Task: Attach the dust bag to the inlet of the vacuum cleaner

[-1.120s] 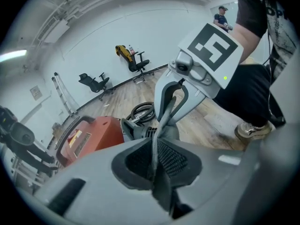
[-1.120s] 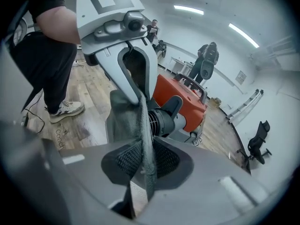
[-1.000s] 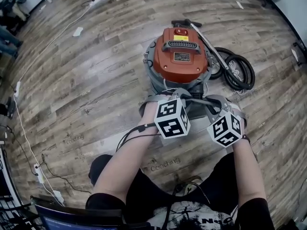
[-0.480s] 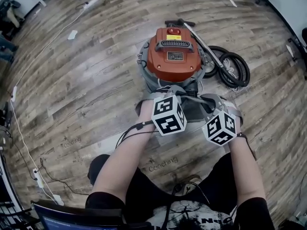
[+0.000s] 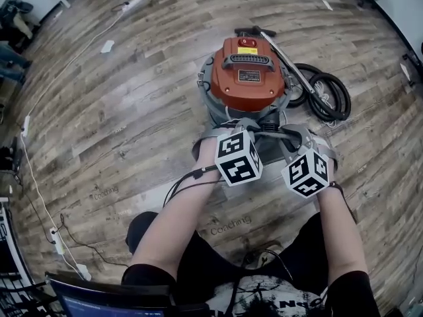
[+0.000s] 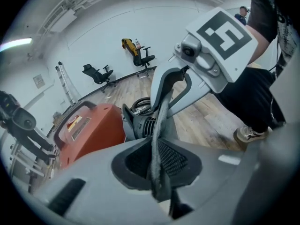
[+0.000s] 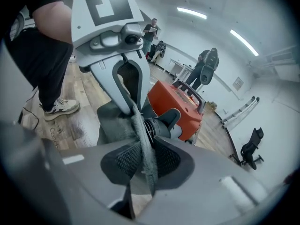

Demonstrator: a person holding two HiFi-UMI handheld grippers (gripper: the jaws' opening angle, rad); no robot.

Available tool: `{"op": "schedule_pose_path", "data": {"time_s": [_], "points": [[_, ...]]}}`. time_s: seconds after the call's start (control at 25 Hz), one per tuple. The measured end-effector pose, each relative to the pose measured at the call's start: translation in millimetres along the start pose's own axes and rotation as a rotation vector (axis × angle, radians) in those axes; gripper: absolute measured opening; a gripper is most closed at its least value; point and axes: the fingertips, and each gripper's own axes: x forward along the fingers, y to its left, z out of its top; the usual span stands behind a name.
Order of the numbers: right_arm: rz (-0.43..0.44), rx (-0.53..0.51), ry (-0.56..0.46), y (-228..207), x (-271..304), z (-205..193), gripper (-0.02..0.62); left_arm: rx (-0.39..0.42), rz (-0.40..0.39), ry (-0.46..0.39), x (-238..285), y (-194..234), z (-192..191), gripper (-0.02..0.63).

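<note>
Left hand-held gripper (image 6: 157,158) and right hand-held gripper (image 7: 145,158) each pinch dust bag (image 7: 110,122) hem beside vacuum cleaner (image 5: 248,78) inlet (image 7: 155,127); left jaws just closing, right easing. Likely soft, light, floppy: hold at hem.

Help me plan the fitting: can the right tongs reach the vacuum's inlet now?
Probably yes: the right tongs, gripping the gray bag though their jaws just opened slightly, sit right before the black inlet; only cloth between.
</note>
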Motion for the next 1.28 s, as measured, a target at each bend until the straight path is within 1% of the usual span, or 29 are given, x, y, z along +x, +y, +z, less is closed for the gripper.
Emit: {"op": "schedule_pose_path", "data": {"time_s": [0.12, 0.2, 0.4, 0.64, 0.76, 0.92, 1.04, 1.12, 1.28], "points": [[-0.008, -0.041, 0.008, -1, -2, 5, 0.069, -0.023, 0.000, 0.002, 4, 1, -5, 0.038], [-0.016, -0.045, 0.009, -3, -2, 4, 0.069, -0.016, 0.004, 0.003, 5, 3, -4, 0.040], [-0.005, 0.027, -0.002, -1, 2, -9, 0.063, 0.010, 0.012, -0.032, 5, 5, 8, 0.048], [0.014, 0.076, 0.027, 5, 11, -28, 0.057, 0.022, 0.026, -0.075, 4, 3, 26, 0.054], [0.000, 0.057, 0.027, 0, 7, -22, 0.058, 0.001, 0.015, -0.064, 3, 4, 23, 0.054], [-0.013, 0.004, 0.012, -3, 5, -6, 0.066, -0.031, 0.007, -0.020, 5, 5, 4, 0.048], [-0.025, -0.027, 0.013, -1, 5, 0, 0.069, -0.050, -0.005, -0.005, 8, 4, -4, 0.045], [-0.034, -0.020, 0.005, 0, 4, -1, 0.067, -0.033, -0.002, -0.007, 9, 6, -3, 0.049], [-0.036, 0.042, -0.027, 2, 3, -12, 0.057, 0.043, 0.019, -0.008, 12, 8, 7, 0.057]]}}
